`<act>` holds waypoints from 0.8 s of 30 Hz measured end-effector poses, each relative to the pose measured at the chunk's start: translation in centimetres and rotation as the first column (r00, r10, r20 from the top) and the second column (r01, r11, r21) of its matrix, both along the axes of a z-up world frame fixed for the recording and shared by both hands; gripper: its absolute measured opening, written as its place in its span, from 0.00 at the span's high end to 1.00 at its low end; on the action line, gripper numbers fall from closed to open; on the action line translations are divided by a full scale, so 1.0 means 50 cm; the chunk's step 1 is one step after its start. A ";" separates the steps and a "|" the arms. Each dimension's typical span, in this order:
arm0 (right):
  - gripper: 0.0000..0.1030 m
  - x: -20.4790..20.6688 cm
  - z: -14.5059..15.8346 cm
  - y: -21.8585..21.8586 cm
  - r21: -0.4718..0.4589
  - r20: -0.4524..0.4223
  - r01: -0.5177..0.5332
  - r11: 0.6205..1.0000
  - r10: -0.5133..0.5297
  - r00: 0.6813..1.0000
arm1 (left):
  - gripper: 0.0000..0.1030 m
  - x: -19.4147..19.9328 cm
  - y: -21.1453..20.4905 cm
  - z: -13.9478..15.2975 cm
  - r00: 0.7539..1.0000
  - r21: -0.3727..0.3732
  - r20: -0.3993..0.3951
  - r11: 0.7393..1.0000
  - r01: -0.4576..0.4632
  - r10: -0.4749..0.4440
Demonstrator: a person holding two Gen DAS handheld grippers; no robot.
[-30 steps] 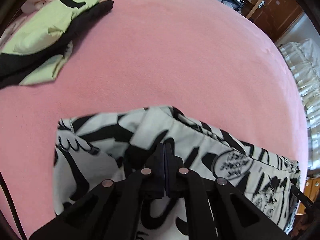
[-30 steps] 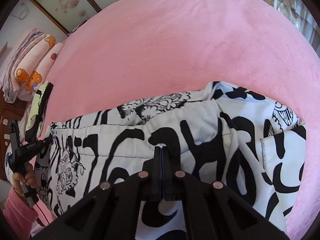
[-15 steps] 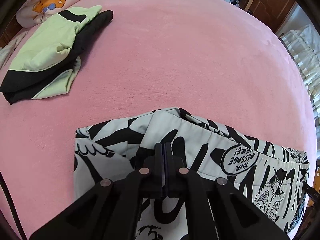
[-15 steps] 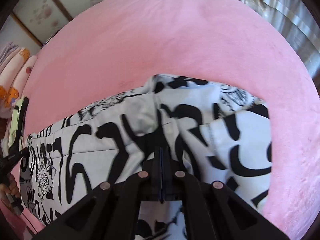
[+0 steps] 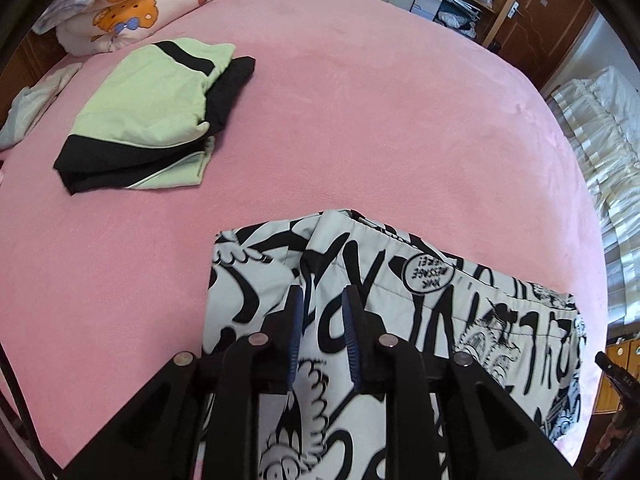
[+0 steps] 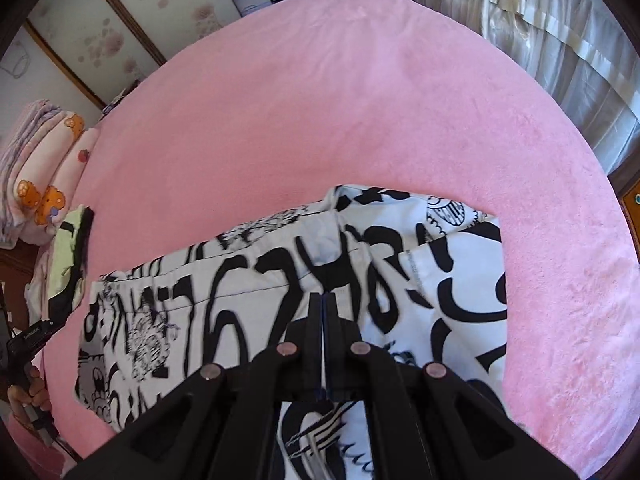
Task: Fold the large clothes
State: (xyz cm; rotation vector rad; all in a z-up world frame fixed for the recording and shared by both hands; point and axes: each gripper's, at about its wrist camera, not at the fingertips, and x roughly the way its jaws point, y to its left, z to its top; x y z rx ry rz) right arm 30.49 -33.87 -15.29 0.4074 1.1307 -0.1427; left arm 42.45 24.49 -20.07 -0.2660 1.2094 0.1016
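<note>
**Two grippers above the folded print garment**

My left gripper (image 5: pixel 322 302) pointed steeply down, its jaws opening, the blue-edged pads apart with the cloth showing in the gap beneath them and nothing pinched between them. My right gripper (image 6: pixel 322 300) had its fingers pressed flat together; whether any cloth was caught in that seam I could not tell, since the finger bodies hid the fabric right under the tips.

The black-and-white printed garment (image 5: pixel 400 300) lay folded on the pink bed cover (image 5: pixel 360 120), toward the near side of the bed. From the left wrist view its near part was cut off behind my gripper's black frame. It showed a straight left edge, a stitched band running along the far edge and a round speech-bubble print whose lettering was upside down. In the right wrist view, one layer overlapped another at the right end with a seam line across it. What kind of garment it was I could not make out.

Farther off, a folded green-and-black garment (image 5: pixel 156 116) lay well apart from it on the cover, near cartoon-print bedding (image 5: pixel 132 4) at the bed's head. At the left edge of the right wrist view a hand (image 6: pixel 28 394) was partly cut off.
</note>
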 end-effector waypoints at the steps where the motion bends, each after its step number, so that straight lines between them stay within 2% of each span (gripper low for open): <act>1: 1.00 -0.002 0.010 0.008 0.009 0.003 -0.009 1.000 0.008 1.000 | 0.79 -0.017 0.002 0.014 1.000 -0.006 0.005 1.000 -0.015 0.015; 4: 1.00 -0.003 0.031 0.036 0.027 0.016 -0.033 0.999 0.033 0.999 | 0.72 -0.070 0.005 0.050 0.999 -0.026 0.012 0.998 -0.050 0.050; 5: 1.00 -0.007 0.036 0.045 0.033 0.020 -0.041 0.999 0.041 0.999 | 0.67 -0.085 0.006 0.058 0.998 -0.028 0.013 0.998 -0.063 0.063; 6: 1.00 -0.011 0.044 0.055 0.043 0.027 -0.053 0.998 0.052 0.998 | 0.54 -0.104 0.007 0.069 0.996 -0.028 0.016 0.996 -0.084 0.085; 8: 1.00 -0.013 0.052 0.078 0.058 0.038 -0.080 0.995 0.078 0.996 | 0.36 -0.132 0.014 0.078 0.993 -0.032 0.024 0.993 -0.118 0.119; 11: 0.99 -0.019 0.062 0.109 0.082 0.049 -0.120 0.989 0.116 0.992 | 0.33 -0.182 0.027 0.089 0.984 -0.046 0.032 0.984 -0.172 0.173; 18: 0.98 -0.021 0.069 0.169 0.114 0.060 -0.192 0.975 0.186 0.981 | 0.22 -0.275 0.066 0.058 0.957 -0.111 -0.031 0.950 -0.291 0.289; 20: 0.92 -0.019 0.065 0.186 0.131 0.057 -0.202 0.971 0.196 0.979 | 0.21 -0.294 0.075 0.044 0.946 -0.122 -0.048 0.939 -0.323 0.319; 22: 0.81 -0.016 0.059 0.204 0.141 0.054 -0.212 0.967 0.206 0.977 | 0.20 -0.314 0.084 0.027 0.937 -0.135 -0.065 0.928 -0.348 0.342; 24: 0.78 -0.013 0.053 0.222 0.147 0.053 -0.222 0.964 0.217 0.975 | 0.16 -0.326 0.091 0.011 0.928 -0.146 -0.085 0.917 -0.372 0.363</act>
